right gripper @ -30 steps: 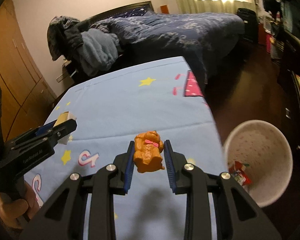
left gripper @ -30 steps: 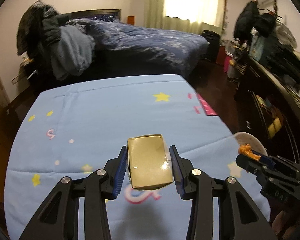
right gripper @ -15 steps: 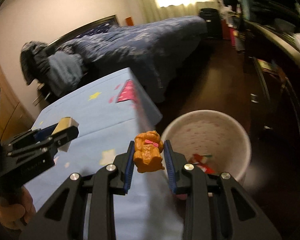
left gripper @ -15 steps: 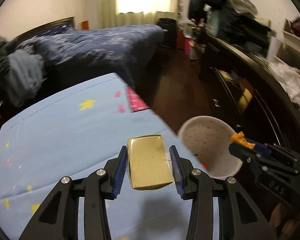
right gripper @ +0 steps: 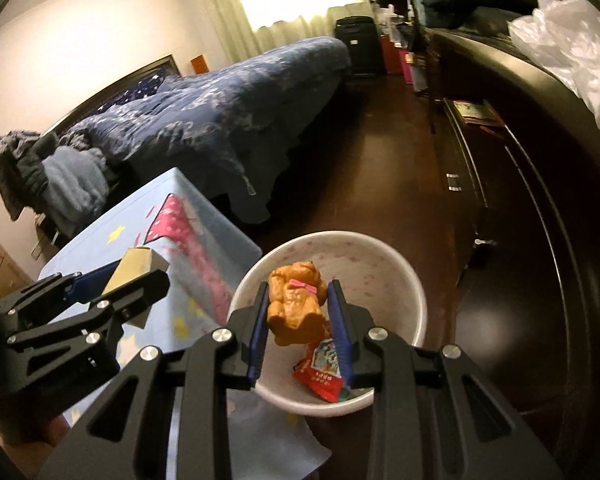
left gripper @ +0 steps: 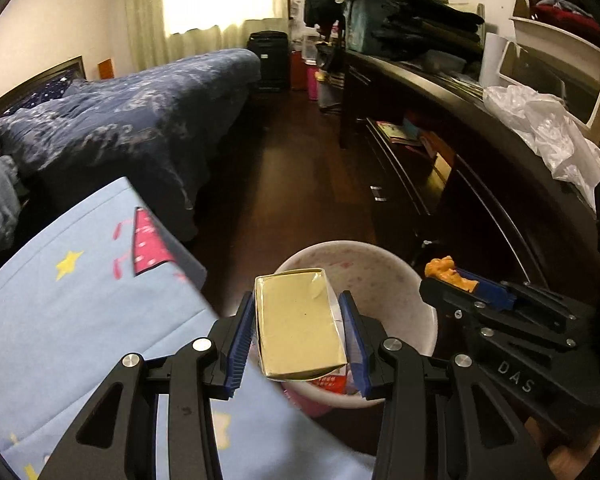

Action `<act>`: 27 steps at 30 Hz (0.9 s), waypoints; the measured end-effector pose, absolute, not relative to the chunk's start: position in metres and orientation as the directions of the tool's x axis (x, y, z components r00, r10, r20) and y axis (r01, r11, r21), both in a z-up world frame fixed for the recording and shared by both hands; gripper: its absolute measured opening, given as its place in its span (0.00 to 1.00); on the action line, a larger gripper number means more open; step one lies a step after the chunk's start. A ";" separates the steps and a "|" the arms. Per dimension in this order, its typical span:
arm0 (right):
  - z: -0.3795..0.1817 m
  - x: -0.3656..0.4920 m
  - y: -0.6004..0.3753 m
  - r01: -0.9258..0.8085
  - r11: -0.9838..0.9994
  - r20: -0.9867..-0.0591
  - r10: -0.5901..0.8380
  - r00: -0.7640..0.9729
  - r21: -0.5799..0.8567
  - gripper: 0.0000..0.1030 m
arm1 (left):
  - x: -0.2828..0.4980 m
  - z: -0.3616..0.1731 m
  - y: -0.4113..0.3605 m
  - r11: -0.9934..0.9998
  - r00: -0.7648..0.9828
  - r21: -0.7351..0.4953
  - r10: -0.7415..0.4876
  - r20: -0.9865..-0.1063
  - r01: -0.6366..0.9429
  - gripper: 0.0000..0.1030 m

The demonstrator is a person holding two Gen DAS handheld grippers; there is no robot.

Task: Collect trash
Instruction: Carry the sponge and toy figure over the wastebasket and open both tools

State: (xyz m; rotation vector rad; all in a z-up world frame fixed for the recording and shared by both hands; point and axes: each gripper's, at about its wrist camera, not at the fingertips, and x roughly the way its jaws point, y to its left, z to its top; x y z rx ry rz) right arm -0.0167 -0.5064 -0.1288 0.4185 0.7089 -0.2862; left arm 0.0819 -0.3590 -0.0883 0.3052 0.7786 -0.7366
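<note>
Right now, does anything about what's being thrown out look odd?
Yes: the right tool holds an orange toy bear with a pink bow over the bin. It looks intact, unlike the wrapper inside.

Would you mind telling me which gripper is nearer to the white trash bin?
Right. The right gripper holds the orange bear toy directly over the white trash bin, while the left gripper, clamping the gold box, sits near the bin's table-side rim.

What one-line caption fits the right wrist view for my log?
Right gripper holds an orange toy bear over the white bin, beside the left gripper gripping a gold box.
</note>
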 end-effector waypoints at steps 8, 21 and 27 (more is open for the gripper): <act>-0.140 -0.001 -0.524 0.407 0.870 -0.685 -0.119 0.719 0.276 0.29 | 0.091 -0.094 -0.384 0.705 0.472 -0.012 -0.487 -0.735 0.709 0.41; -0.154 0.014 -0.532 0.411 0.873 -0.703 -0.118 0.701 0.263 0.30 | 0.107 -0.101 -0.392 0.714 0.457 -0.038 -0.488 -0.744 0.699 0.49; -0.156 0.018 -0.533 0.409 0.877 -0.706 -0.124 0.698 0.251 0.31 | 0.108 -0.098 -0.390 0.715 0.461 -0.046 -0.497 -0.736 0.698 0.61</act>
